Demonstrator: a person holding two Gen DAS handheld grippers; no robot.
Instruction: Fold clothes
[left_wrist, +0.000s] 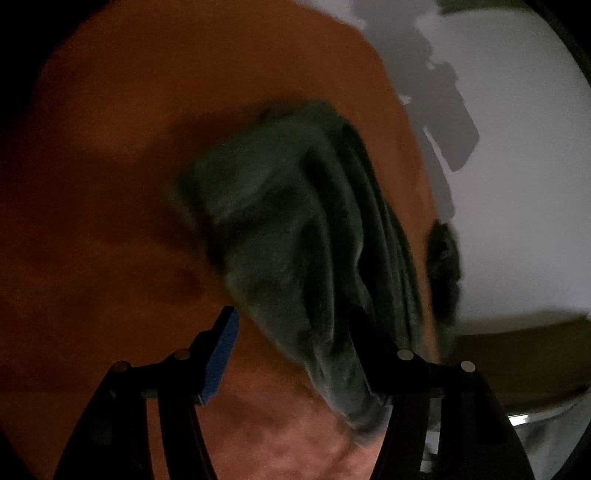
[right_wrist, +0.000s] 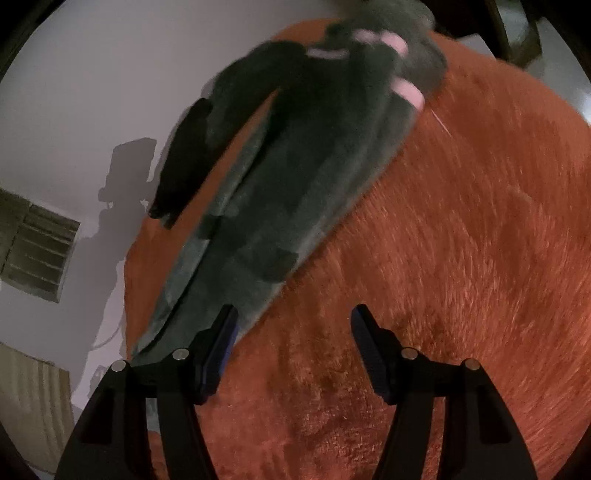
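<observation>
The soft dark green fleece garment (right_wrist: 295, 177) lies bunched, not neatly folded, on the fuzzy orange blanket (right_wrist: 461, 240). Left tongs (left_wrist: 293, 321) and right tongs (right_wrist: 293, 319) are open, holding nothing.

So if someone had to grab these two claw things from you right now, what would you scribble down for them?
Left gripper: jaws apart, the dark green garment lying between them at its near end, not pinched.
Right gripper: open, nothing in it, over the orange rug just beside the garment's lower end.
The garment lies in a long, bunched strip on the rug near its edge by the white floor, pink trim at the far end.
Done: it seems folded lengthwise, though the pictures are blurred.
Left: probably fold it across and neaten.
</observation>
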